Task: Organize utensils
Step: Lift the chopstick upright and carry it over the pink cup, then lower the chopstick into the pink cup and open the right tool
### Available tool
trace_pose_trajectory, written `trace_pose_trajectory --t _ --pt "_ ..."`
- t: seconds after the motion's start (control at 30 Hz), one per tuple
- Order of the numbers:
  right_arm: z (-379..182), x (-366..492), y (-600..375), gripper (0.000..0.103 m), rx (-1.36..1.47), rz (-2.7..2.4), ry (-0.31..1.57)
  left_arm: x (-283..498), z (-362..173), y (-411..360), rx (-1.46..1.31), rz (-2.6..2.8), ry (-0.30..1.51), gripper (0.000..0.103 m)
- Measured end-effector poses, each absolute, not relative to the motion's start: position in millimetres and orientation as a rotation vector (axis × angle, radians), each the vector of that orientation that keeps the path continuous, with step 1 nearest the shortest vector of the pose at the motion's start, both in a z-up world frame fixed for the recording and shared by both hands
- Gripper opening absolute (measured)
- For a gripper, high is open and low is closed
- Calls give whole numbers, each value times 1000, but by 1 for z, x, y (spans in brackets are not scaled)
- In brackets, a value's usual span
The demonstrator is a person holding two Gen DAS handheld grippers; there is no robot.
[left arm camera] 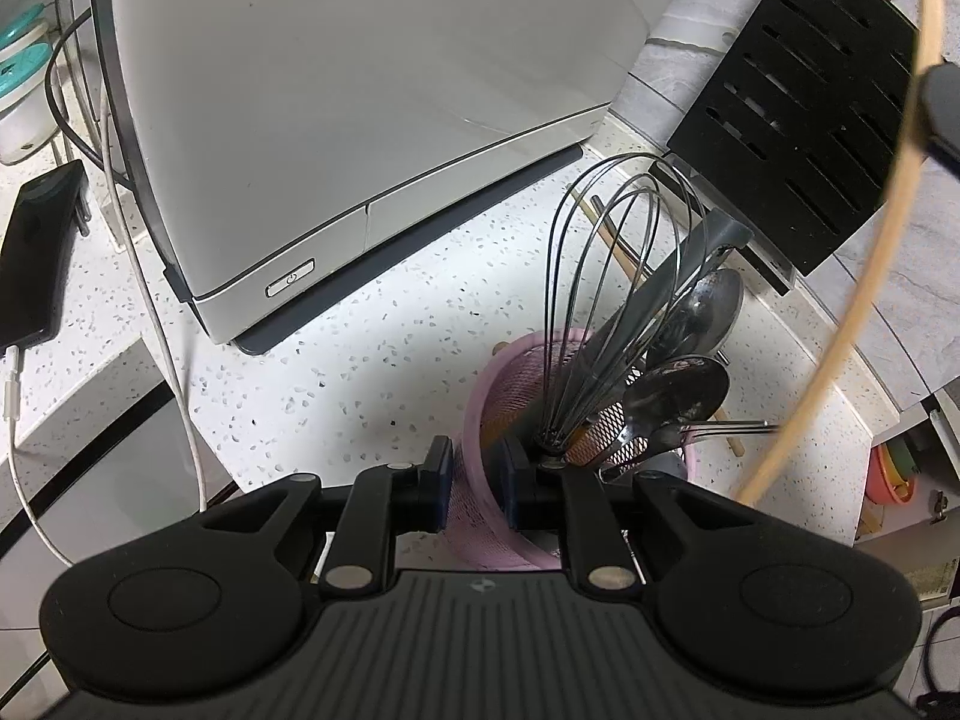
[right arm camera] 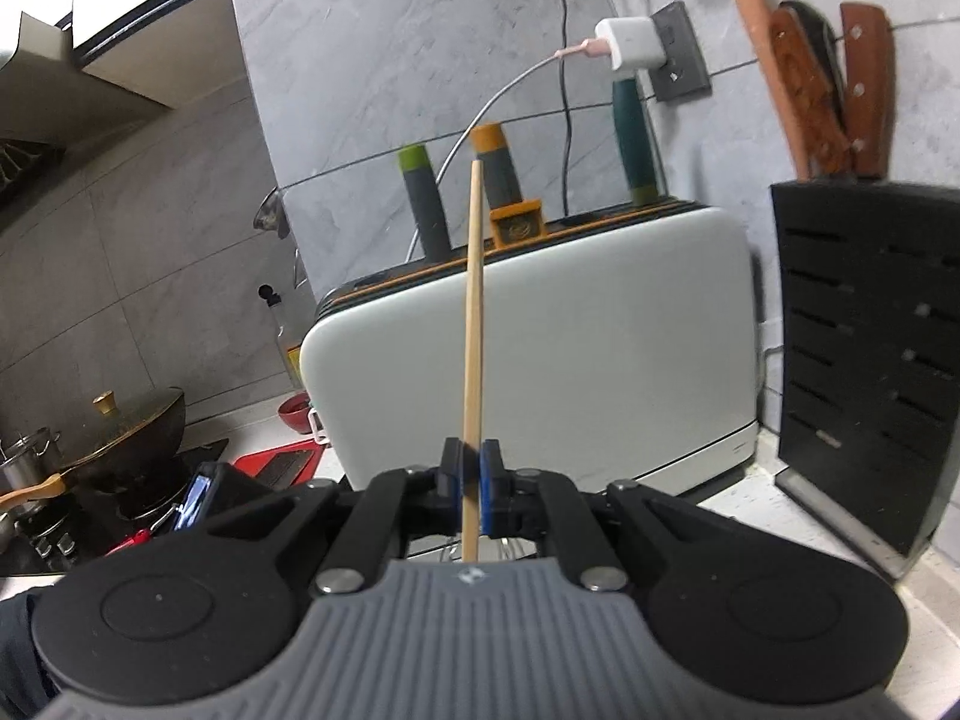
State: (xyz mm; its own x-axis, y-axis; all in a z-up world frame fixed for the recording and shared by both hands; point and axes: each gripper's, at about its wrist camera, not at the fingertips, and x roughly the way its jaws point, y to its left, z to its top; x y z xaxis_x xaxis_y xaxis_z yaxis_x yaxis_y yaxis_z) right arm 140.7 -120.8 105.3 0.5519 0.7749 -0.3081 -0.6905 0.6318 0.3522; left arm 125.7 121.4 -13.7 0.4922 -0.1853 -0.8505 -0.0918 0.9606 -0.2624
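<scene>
A pink mesh utensil holder [left arm camera: 510,372] stands on the speckled counter. It holds a wire whisk [left arm camera: 612,276], metal spoons [left arm camera: 684,384] and other utensils. My left gripper [left arm camera: 475,474] is shut on the holder's near rim, with one finger outside the wall and one inside. My right gripper [right arm camera: 472,474] is shut on a long wooden chopstick [right arm camera: 474,330] that points up and away in front of the white appliance. In the left wrist view the chopstick [left arm camera: 840,312] arcs down the right side, with the right gripper [left arm camera: 942,102] at its upper end.
A white appliance [left arm camera: 360,90] fills the counter behind the holder, and a black slotted knife block [left arm camera: 798,120] stands to its right. A phone [left arm camera: 36,252] on a white cable lies at the left. Pots sit on a stove [right arm camera: 120,426] far left.
</scene>
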Motion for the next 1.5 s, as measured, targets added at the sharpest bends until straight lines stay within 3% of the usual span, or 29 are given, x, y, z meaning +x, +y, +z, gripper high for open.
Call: trace_pose_trajectory --t 0.77,1.07,1.33,1.5 --pt "79 115 -103 1 176 866 293 124 -11 129 -329 -62 1050 19" --pt "65 116 -95 1 75 916 408 124 -11 129 -328 -67 1050 20" --pt "63 116 -86 1 -85 925 625 124 -12 128 -323 -65 1051 20" --pt "59 116 -85 1 -77 906 643 125 -13 125 -314 -62 1056 20"
